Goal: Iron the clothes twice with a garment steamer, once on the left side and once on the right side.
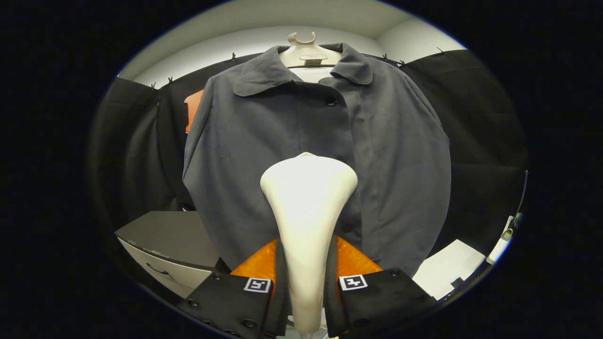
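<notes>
A dark grey buttoned jacket [264, 155] hangs on a pale hanger [308, 54] straight ahead, its collar spread and a round button just under it. My gripper [306, 263] is shut on the white garment steamer [307, 202], both fingers pressing its narrow handle. The steamer's wide head rises beyond the fingers and stands in front of the jacket's middle, near the button placket. Whether the head touches the cloth cannot be told.
A grey drawer cabinet [165, 245] stands low to the left of the jacket. A white sheet [447, 268] lies low to the right, with a thin cable and small device [506, 235] further right. Black cloth [476, 122] walls the booth behind.
</notes>
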Motion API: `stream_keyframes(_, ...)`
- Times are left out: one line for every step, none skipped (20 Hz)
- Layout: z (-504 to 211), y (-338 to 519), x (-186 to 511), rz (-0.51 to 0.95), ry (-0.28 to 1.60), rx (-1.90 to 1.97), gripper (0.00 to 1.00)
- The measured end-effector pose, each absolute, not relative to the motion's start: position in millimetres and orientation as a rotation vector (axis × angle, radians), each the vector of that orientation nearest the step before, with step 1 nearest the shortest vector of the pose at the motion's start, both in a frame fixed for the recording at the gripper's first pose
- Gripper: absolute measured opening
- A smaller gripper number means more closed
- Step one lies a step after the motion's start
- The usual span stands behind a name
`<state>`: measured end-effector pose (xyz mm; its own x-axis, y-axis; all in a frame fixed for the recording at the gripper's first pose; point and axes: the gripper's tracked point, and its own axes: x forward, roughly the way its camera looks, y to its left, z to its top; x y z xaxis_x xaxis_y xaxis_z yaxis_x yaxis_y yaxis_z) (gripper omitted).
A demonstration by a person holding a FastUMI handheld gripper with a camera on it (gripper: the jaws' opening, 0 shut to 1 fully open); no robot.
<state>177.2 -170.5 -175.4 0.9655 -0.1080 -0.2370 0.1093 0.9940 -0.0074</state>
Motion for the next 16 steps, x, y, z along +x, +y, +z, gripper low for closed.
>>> stream_keyframes(-183.0,-172.7,175.9,-0.11,0.241,0.002,0.39)
stream_keyframes(-190.4,-175.7,174.1,-0.111,0.248,-0.001,0.39)
stream_keyframes(-198.6,-176.8,172.1,-0.11,0.256,0.003,0.39)
stream_keyframes(-206.9,-177.5,170.8,-0.109,0.266,0.014,0.39)
stream_keyframes(-214.2,-177.2,168.6,-0.106,0.273,0.024,0.39)
stream_keyframes(-221.2,-176.5,166.5,-0.103,0.279,0.029,0.39)
stream_keyframes(-227.6,-175.7,165.3,-0.1,0.285,0.026,0.39)
stream_keyframes(-233.9,-175.3,164.1,-0.099,0.292,0.02,0.39)
stream_keyframes(-238.8,-174.8,162.2,-0.098,0.299,0.015,0.39)
stream_keyframes(-243.3,-174.7,161.4,-0.096,0.306,0.013,0.39)
stream_keyframes(-247.9,-175.0,160.1,-0.094,0.313,0.012,0.39)
stream_keyframes(-252.6,-175.9,159.4,-0.093,0.318,0.011,0.39)
stream_keyframes(-257.4,-176.1,158.8,-0.093,0.324,0.008,0.39)
stream_keyframes(-263.0,-176.6,157.3,-0.092,0.33,0.007,0.39)
stream_keyframes(-269.3,-176.3,155.5,-0.091,0.339,0.008,0.39)
stream_keyframes(-275.8,-176.9,153.8,-0.09,0.349,0.009,0.39)
